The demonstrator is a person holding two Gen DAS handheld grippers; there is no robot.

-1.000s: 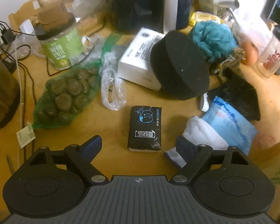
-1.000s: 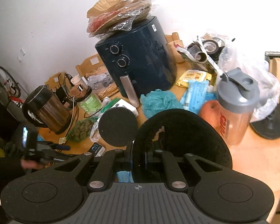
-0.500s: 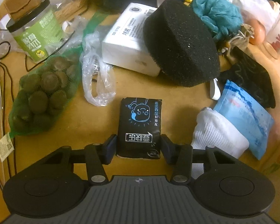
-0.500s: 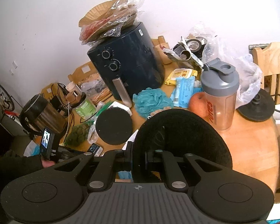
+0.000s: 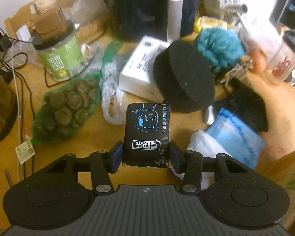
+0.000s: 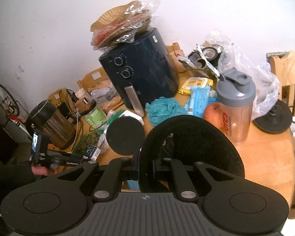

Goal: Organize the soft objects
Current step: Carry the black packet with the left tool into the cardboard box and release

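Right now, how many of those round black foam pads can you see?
2. The held foam pad is clamped in the right gripper. The second foam pad leans against the white box on the table. More may be hidden under the clutter.

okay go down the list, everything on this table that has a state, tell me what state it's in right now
Left gripper: shut on the black tissue pack, held off the table.
Right gripper: shut on the black foam piece.
Shaker bottle: upright, flip cap closed.
Green jar: upright, lid on.
Black foam disc: propped against the white box.
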